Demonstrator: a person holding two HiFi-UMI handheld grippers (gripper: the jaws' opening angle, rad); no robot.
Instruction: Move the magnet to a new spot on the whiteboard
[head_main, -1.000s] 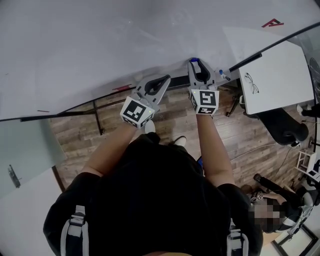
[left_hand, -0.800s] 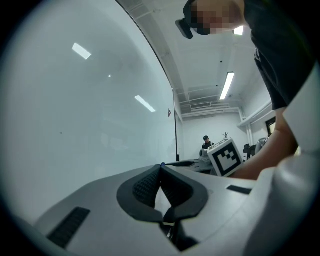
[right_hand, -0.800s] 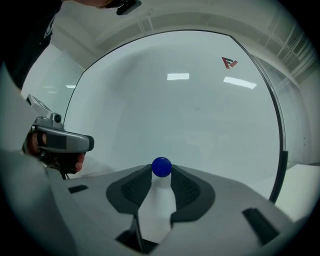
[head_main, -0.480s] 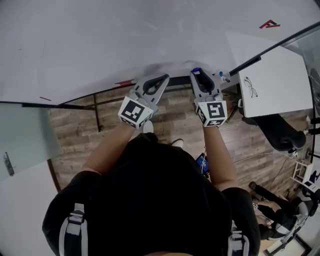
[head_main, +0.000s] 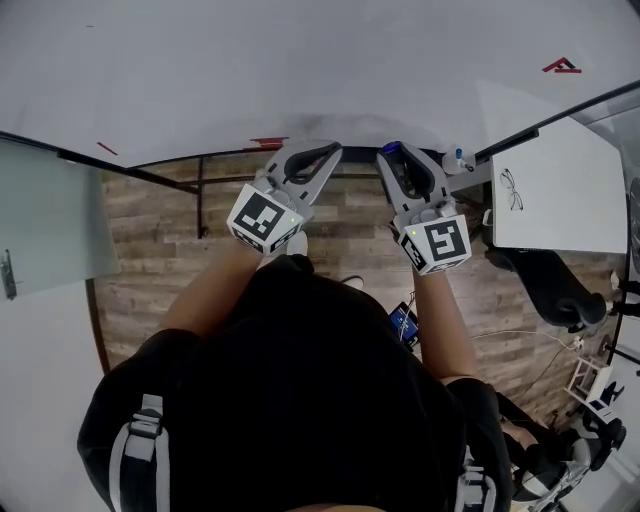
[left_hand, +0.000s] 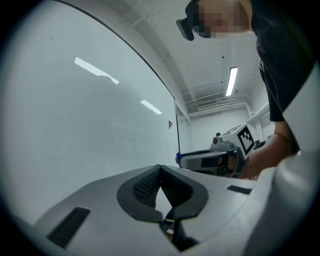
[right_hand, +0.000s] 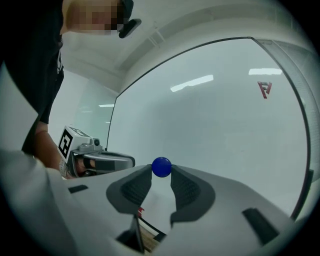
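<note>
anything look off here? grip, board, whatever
Nothing damaged or askew. One thing: the blue magnet sits at the very tips of the right gripper, a shallow hold that might slip. The left gripper is shut, empty.

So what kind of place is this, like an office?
Most likely an office or meeting room: a large whiteboard stands ahead, a white desk with eyeglasses on it is to the right, and what looks like a black office chair sits beside that desk.
</note>
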